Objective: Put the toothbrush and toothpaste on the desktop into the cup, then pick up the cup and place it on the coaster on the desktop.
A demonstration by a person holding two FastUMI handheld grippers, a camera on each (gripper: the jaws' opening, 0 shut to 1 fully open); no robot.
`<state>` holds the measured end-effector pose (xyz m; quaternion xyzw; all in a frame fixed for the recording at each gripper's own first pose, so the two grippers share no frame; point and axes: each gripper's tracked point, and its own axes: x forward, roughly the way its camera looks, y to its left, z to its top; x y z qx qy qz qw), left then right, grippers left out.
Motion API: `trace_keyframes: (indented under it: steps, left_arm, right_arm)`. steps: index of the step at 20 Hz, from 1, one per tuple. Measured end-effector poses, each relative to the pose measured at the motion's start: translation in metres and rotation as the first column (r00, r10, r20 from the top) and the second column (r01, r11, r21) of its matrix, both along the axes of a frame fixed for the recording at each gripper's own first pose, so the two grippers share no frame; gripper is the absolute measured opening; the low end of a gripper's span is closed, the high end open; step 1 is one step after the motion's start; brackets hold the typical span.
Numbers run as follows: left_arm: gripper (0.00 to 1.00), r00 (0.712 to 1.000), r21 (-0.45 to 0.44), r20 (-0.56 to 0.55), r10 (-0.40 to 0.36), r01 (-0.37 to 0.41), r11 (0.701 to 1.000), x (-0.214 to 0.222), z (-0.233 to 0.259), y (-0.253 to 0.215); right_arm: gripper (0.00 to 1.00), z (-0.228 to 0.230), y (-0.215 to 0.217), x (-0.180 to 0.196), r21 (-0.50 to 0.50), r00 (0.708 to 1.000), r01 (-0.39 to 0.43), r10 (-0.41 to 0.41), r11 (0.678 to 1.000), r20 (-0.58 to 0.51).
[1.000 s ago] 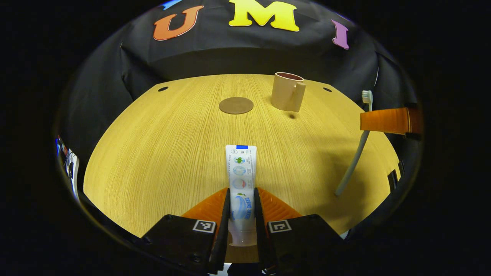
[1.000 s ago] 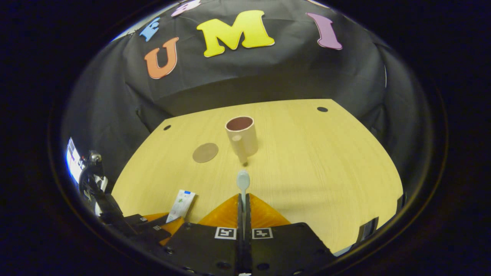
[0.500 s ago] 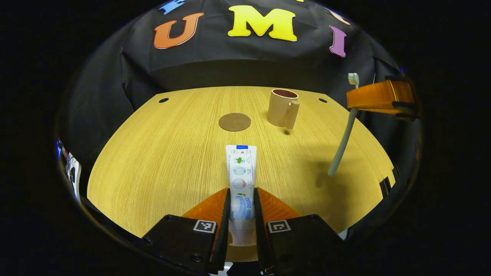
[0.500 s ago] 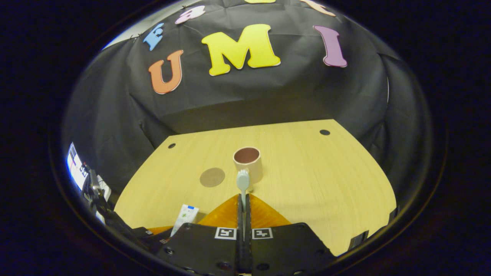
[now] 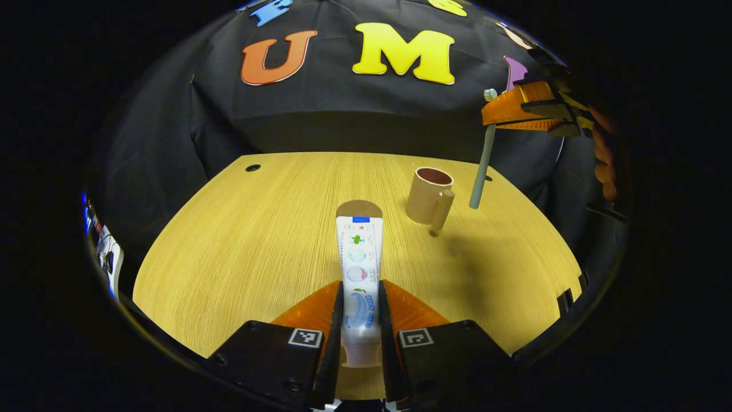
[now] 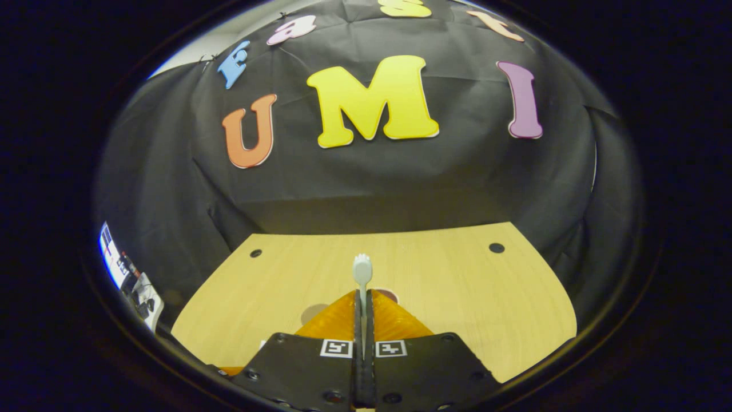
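Right gripper (image 5: 496,109) clamped on toothbrush (image 5: 479,170), handle hanging just beside cup (image 5: 430,195), ready for dropping in; left gripper (image 5: 359,309) gripping toothpaste (image 5: 359,257), waiting.

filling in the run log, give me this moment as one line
left gripper: shut on toothpaste, lifted | right gripper: shut on toothbrush, handle down beside cup | cup: empty, off coaster

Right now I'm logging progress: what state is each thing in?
toothpaste: clamped in the left gripper, off the desktop.
toothbrush: gripped by the right gripper, hanging upright beside the cup.
cup: upright on the desktop, looks empty.
coaster: bare, partly hidden behind the toothpaste.
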<state>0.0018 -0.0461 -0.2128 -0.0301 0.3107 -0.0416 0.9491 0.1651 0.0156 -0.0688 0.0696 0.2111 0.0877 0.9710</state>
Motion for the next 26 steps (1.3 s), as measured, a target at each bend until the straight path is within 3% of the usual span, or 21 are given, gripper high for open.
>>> trace_keyframes:
  steps: [10,19,21,26]
  left_arm:
    - [0.35,0.997,-0.006,-0.037,0.072,-0.072,0.997,0.036,-0.01,0.035]
    - [0.35,0.994,0.004,-0.064,0.084,-0.084,0.996,0.049,-0.019,0.047]
    - [0.35,0.995,0.007,-0.058,0.08,-0.08,0.997,0.052,-0.017,0.046]
    - [0.34,0.995,-0.015,0.009,0.099,-0.099,0.995,0.073,0.005,0.053]
  right_arm:
    - [0.0,0.007,0.019,0.085,-0.049,0.996,-0.002,0.006,0.999,0.086]
    - [0.0,-0.05,0.015,0.107,-0.037,0.999,0.044,-0.044,0.998,0.001]
    - [0.05,-0.062,0.008,0.103,-0.05,0.997,0.067,-0.068,0.996,-0.031]
    - [0.44,-0.068,0.008,0.094,-0.038,0.997,0.061,-0.063,0.997,-0.036]
